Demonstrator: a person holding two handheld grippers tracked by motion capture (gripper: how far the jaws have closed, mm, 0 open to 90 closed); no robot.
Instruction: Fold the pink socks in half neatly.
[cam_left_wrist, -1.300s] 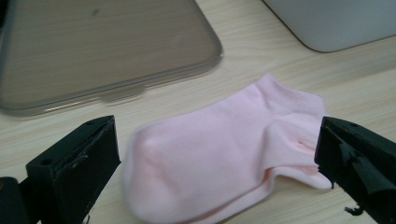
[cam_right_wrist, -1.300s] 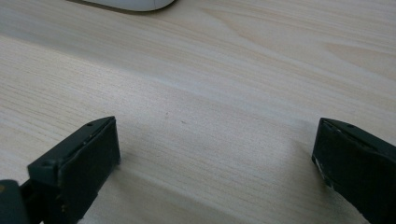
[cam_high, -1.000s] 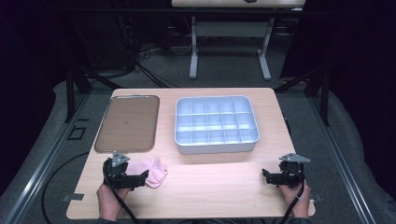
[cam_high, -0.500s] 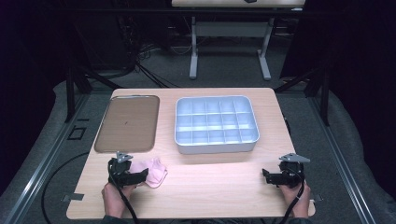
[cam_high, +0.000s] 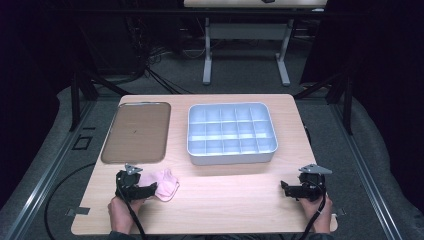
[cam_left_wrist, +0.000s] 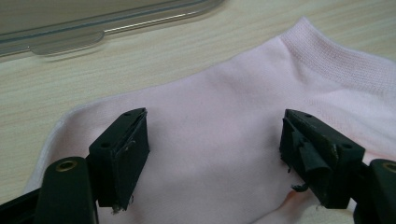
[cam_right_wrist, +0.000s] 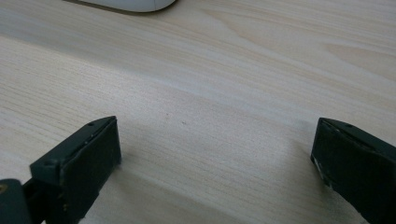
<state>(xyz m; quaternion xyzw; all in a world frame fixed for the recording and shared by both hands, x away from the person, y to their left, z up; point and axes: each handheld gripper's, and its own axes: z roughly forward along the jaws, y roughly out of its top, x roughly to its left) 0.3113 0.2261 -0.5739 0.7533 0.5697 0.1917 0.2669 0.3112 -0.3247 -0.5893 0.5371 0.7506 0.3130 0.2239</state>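
Left tongs (cam_left_wrist: 212, 158) had just been closing, jaws part-open astride the pink sock (cam_left_wrist: 224, 140), no grip yet; right tongs (cam_right_wrist: 215, 163) wide, empty, at table's (cam_high: 235, 210) 4 o'clock; sorting barely begun.

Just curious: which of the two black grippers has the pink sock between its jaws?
The left gripper: its jaws straddle the pink sock. The right gripper has bare table between them.

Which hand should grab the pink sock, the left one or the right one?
Left, most likely. The left gripper is right over the pink sock, its jaws either side of the cloth and just closing in, not yet pinching. The right gripper sits open over bare table, far across from it.
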